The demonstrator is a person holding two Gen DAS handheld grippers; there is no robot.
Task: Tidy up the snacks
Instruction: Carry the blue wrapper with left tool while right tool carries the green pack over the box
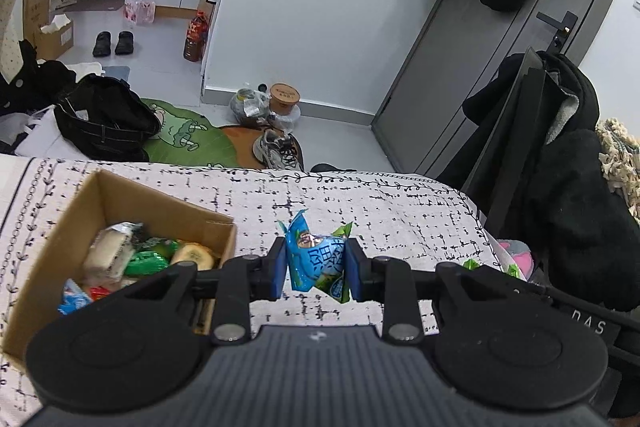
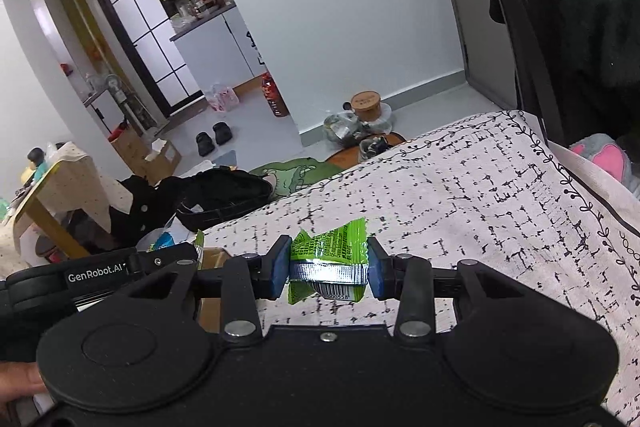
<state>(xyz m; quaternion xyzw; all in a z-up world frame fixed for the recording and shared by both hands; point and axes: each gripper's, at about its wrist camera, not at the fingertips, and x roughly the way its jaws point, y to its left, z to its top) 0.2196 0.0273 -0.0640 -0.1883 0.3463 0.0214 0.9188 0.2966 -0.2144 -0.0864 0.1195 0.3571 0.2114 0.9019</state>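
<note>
In the left wrist view my left gripper [image 1: 317, 269] is shut on a blue snack packet [image 1: 314, 257], held above the patterned white bedcover [image 1: 400, 211]. Left of it sits an open cardboard box [image 1: 104, 199] holding several snack packets. In the right wrist view my right gripper [image 2: 329, 267] is shut on a green snack packet [image 2: 332, 247] with a silver seam and a barcode, also lifted over the bedcover [image 2: 480, 187]. The left gripper's black body [image 2: 96, 275] shows at the left edge of that view, with a corner of the box [image 2: 212, 255] behind it.
Beyond the bed's far edge the floor holds a black bag [image 1: 104, 119], a green rug [image 1: 188, 139], sneakers [image 1: 276, 149] and a round wooden-lidded tub [image 1: 285, 99]. Dark coats [image 1: 560, 155] hang at the right by a grey door [image 1: 480, 47]. A hand [image 2: 20, 383] grips the lower left.
</note>
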